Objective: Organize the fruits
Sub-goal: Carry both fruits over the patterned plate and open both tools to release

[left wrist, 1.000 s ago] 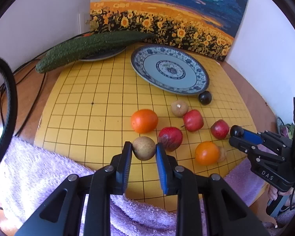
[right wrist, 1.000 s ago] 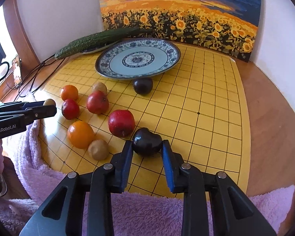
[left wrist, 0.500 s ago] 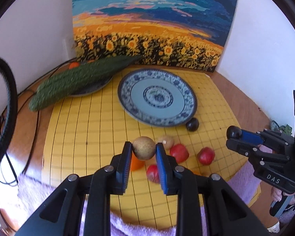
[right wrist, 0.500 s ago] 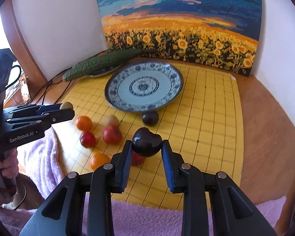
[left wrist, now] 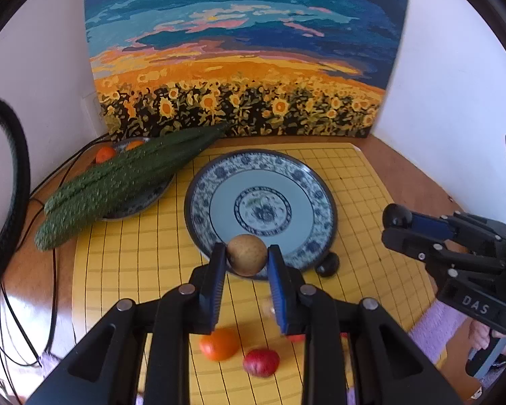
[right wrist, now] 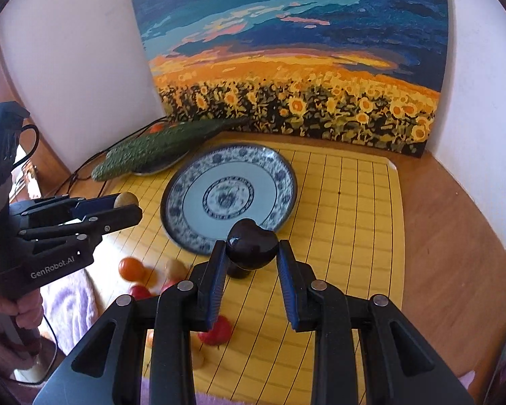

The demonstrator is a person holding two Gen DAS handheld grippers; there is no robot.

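My left gripper (left wrist: 247,260) is shut on a round brown fruit (left wrist: 247,254) and holds it in the air at the near rim of the blue-and-white plate (left wrist: 219,172). My right gripper (right wrist: 252,253) is shut on a dark purple fruit (right wrist: 251,243), also lifted, near the plate's (right wrist: 185,182) front rim. On the yellow grid board (left wrist: 124,270) below lie an orange (left wrist: 219,344), red fruits (left wrist: 261,362) and a dark fruit (left wrist: 328,265). The right gripper shows in the left wrist view (left wrist: 396,226), the left one in the right wrist view (right wrist: 126,206).
A long green bitter gourd (left wrist: 124,182) lies on a smaller dish with oranges (left wrist: 105,154) at the back left. A sunflower painting (left wrist: 239,50) leans on the wall behind. Black cables (left wrist: 54,270) run at the left. A purple towel (right wrist: 67,300) covers the board's near edge.
Both grippers have lifted their fruits off the board and moved forward toward the plate. The loose fruits now sit lower in both views.
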